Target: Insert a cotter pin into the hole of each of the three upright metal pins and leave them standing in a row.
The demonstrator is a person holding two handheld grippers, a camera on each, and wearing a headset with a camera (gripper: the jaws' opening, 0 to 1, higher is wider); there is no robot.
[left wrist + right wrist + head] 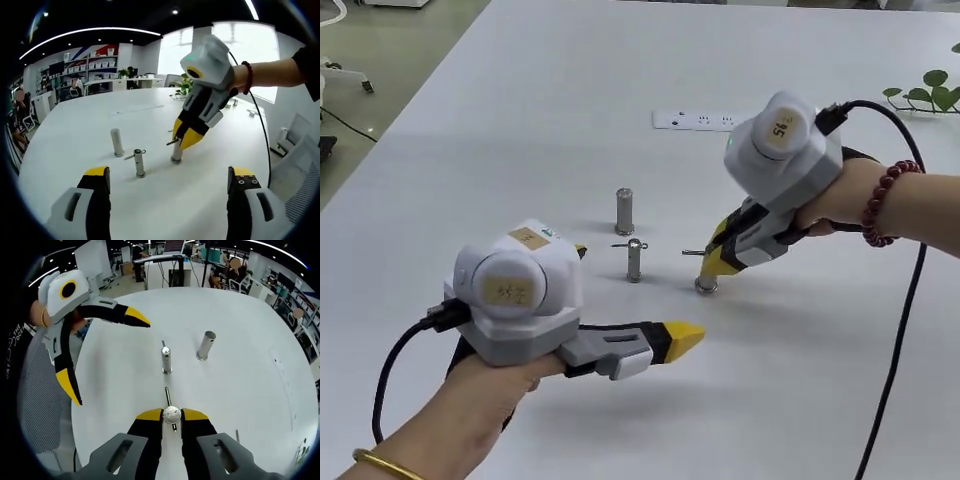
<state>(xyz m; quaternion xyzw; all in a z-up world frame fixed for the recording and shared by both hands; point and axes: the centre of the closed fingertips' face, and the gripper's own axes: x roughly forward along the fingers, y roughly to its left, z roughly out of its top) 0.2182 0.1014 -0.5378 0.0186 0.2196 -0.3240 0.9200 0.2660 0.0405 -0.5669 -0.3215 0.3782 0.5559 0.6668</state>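
Three upright metal pins stand on the white table (520,150). The far pin (625,210) (117,142) (206,345) is bare. The middle pin (634,260) (139,162) (166,360) has a cotter pin (626,243) (133,155) through its top. My right gripper (712,268) (181,137) (172,415) is shut on the top of the nearest pin (705,286) (176,154) (172,414); a cotter pin (692,252) (166,395) sticks out of it. My left gripper (638,290) (169,172) (107,357) is open and holds nothing, in front of the pins.
A white power strip (695,120) lies farther back on the table. A green plant (928,90) sits at the right edge. Black cables (905,330) trail from both grippers. Shelves, desks and people are in the room beyond the table.
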